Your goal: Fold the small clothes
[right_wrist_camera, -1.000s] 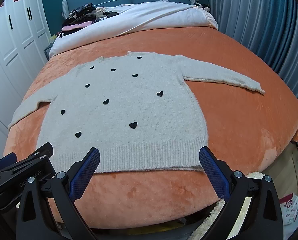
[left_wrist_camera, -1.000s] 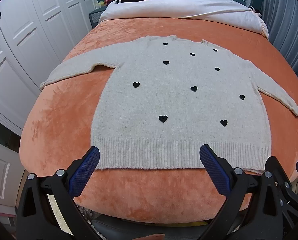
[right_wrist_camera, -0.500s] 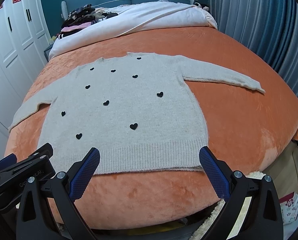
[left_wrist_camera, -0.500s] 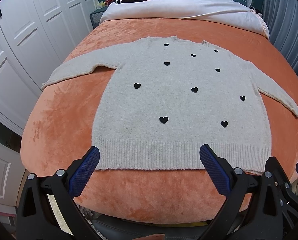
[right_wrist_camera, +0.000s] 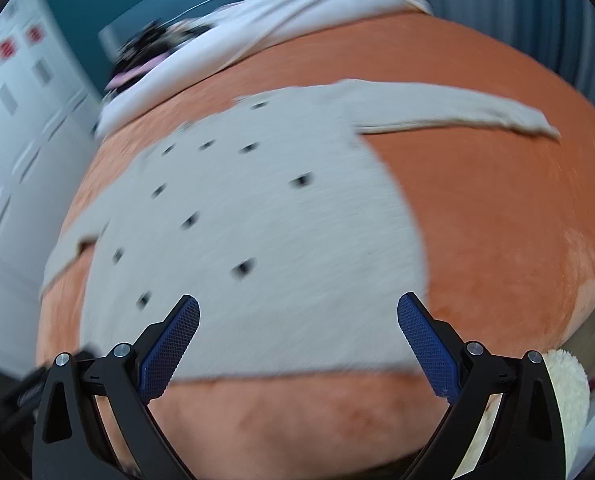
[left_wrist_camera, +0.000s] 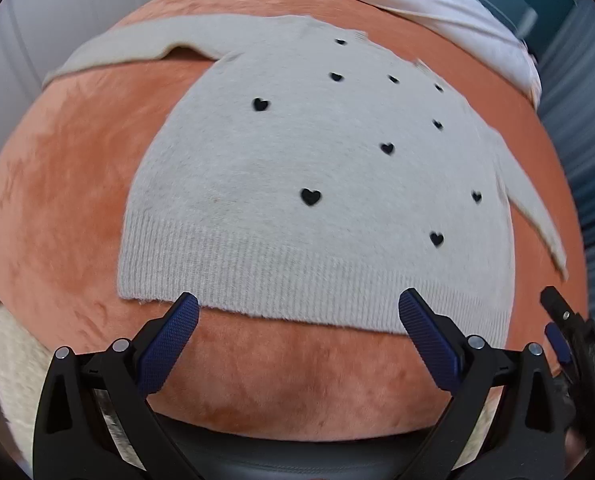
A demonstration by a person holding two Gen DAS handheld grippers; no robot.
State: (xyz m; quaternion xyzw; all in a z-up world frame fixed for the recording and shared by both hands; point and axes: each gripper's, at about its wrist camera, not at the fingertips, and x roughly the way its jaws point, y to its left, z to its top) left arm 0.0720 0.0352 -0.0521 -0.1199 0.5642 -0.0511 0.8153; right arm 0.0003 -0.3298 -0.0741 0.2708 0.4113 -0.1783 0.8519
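Observation:
A light grey knit sweater with small black hearts [left_wrist_camera: 297, 160] lies flat, front up, sleeves spread, on an orange plush bedspread [left_wrist_camera: 57, 184]. It also shows, blurred, in the right wrist view [right_wrist_camera: 265, 232]. My left gripper [left_wrist_camera: 297, 320] is open and empty, its blue fingertips just at the ribbed hem near the sweater's left bottom corner. My right gripper [right_wrist_camera: 297, 320] is open and empty, over the hem near the right bottom corner. The right gripper's tip shows at the edge of the left wrist view [left_wrist_camera: 557, 320].
A white duvet [left_wrist_camera: 437, 4] lies across the head of the bed with a pile of dark clothes [right_wrist_camera: 145, 52] on it. White wardrobe doors [right_wrist_camera: 13, 120] stand on the left, blue curtains [left_wrist_camera: 585, 120] on the right. A cream fluffy rug [right_wrist_camera: 565, 380] lies below the bed's foot.
Both grippers have moved forward and down toward the sweater's hem and tilted; the sweater now fills more of each view. The right view is motion-blurred. The sweater has not moved.

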